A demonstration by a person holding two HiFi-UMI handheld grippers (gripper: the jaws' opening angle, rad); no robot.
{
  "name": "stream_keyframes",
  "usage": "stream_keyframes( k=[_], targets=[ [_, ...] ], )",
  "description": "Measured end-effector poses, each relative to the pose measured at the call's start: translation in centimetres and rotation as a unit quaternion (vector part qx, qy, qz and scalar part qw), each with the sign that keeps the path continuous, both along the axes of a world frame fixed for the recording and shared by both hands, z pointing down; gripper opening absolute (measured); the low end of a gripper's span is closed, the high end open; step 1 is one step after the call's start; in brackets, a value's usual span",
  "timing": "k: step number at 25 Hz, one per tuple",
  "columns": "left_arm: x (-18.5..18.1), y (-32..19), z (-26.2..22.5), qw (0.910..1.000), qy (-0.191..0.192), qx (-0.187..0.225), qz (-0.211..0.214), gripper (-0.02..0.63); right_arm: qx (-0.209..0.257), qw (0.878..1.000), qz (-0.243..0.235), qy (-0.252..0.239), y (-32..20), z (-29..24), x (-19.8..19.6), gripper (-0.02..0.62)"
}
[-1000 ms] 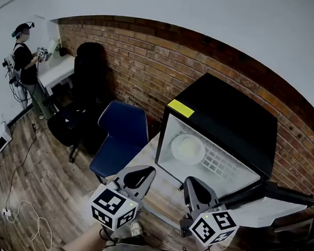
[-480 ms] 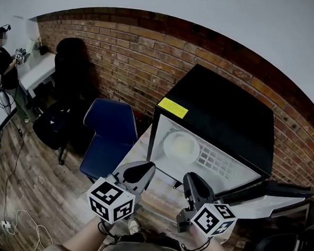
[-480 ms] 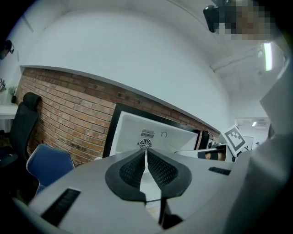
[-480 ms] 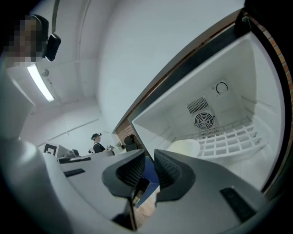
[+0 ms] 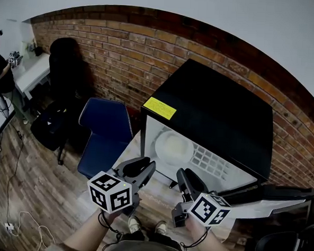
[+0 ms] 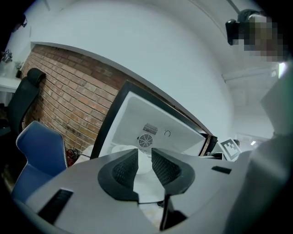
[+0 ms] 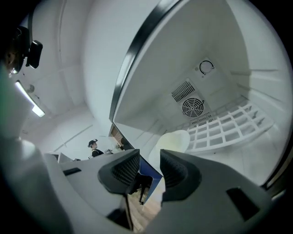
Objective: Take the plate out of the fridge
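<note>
White plate (image 5: 172, 148) on the grid shelf (image 5: 214, 164) inside the open black fridge (image 5: 221, 115), left gripper (image 5: 146, 165) and right gripper (image 5: 184, 178) just outside the fridge's mouth, jaws just been opening, now apart, nothing between them

Black fridge (image 5: 219, 105), seemingly cream plate (image 5: 172, 146), blue chair (image 5: 106, 127)

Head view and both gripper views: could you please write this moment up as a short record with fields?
fridge: small black fridge, door swung open
plate: round white plate inside the fridge, left part, untouched
left gripper: jaws have just been opening, nothing between them
right gripper: jaws have just been opening, nothing between them
nearby: blue chair left of the fridge
</note>
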State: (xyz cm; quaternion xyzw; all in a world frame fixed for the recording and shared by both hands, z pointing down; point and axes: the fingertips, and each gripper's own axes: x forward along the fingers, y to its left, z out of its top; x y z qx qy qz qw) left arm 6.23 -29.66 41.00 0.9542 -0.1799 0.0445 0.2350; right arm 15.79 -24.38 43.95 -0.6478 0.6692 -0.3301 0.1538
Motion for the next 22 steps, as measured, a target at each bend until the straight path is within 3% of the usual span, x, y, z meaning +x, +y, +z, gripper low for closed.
stream_keyframes(
  k=[5, 11, 14, 17, 22],
  targets=[
    [1.6, -0.8, 1.4, 0.9996, -0.006, -0.027, 0.0, 0.123, -0.019, 0.999, 0.002, -0.032, -1.0, 1.6, 1.1, 0.135],
    [2.6, -2.6, 4.0, 0.9921, 0.028, -0.121, -0.013, 0.17, -0.039, 0.996, 0.008, -0.075, -2.2, 4.2, 1.9, 0.144],
    [2.9, -3.6, 5.3, 0.9821, 0.053, -0.18, -0.02, 0.175, -0.047, 0.995, 0.011, -0.09, -2.7, 5.0, 2.1, 0.149],
    [3.3, -4.3, 6.2, 0.9626, 0.096, -0.252, -0.021, 0.175, -0.053, 0.994, 0.012, -0.099, -3.2, 5.7, 2.5, 0.149],
    [4.1, -4.9, 7.6, 0.9439, 0.121, -0.306, -0.023, 0.175, -0.057, 0.988, 0.018, -0.143, -3.8, 6.7, 2.7, 0.147]
  ],
)
